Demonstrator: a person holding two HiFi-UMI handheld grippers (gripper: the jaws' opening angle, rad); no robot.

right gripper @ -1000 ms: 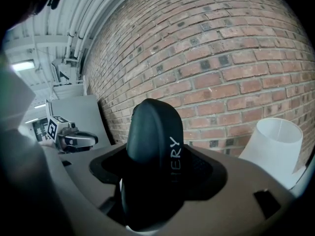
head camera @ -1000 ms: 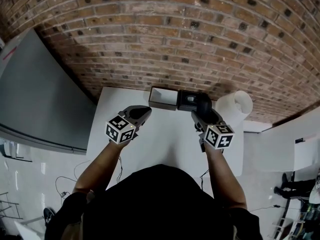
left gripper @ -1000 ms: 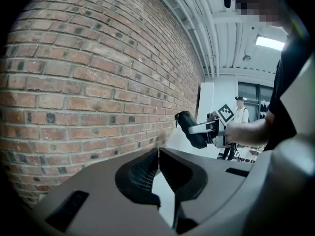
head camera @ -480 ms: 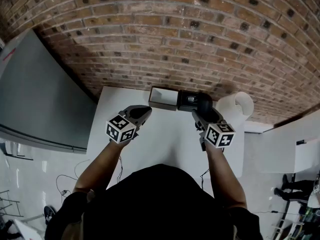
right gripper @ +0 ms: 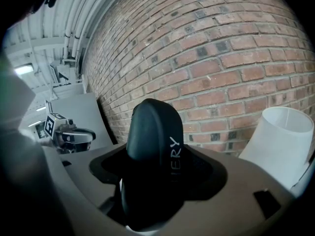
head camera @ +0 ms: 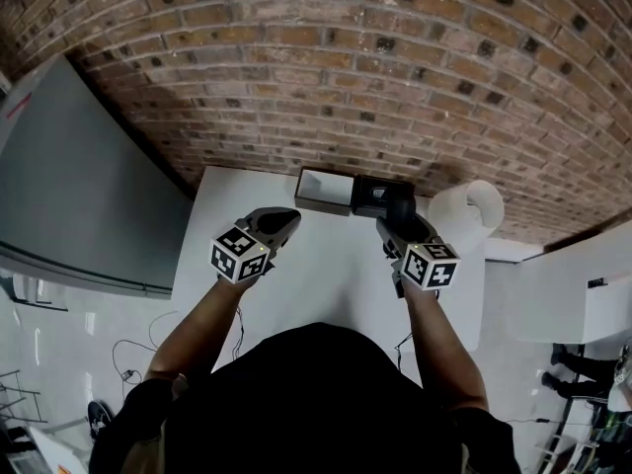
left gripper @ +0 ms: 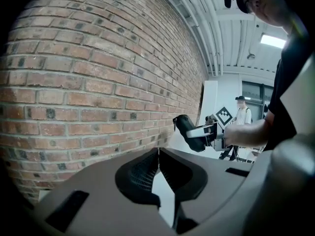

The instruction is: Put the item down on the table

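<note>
My right gripper (head camera: 400,215) is shut on a black computer mouse (right gripper: 150,154), which stands upright between its jaws with pale lettering down its side. In the head view the mouse (head camera: 400,205) is held above the white table (head camera: 331,265), just in front of a black box (head camera: 375,197). My left gripper (head camera: 279,222) hovers over the table's left half; its jaws meet with nothing between them (left gripper: 158,159). The left gripper view also shows the mouse (left gripper: 189,132) in the right gripper, off to the right.
An open white box (head camera: 324,192) and the black box stand side by side at the table's far edge, against the brick wall (head camera: 326,77). A white lampshade (head camera: 469,215) stands at the far right corner. A grey panel (head camera: 79,186) runs along the left.
The right gripper with the mouse has shifted very slightly. The left gripper has stayed where it was.
</note>
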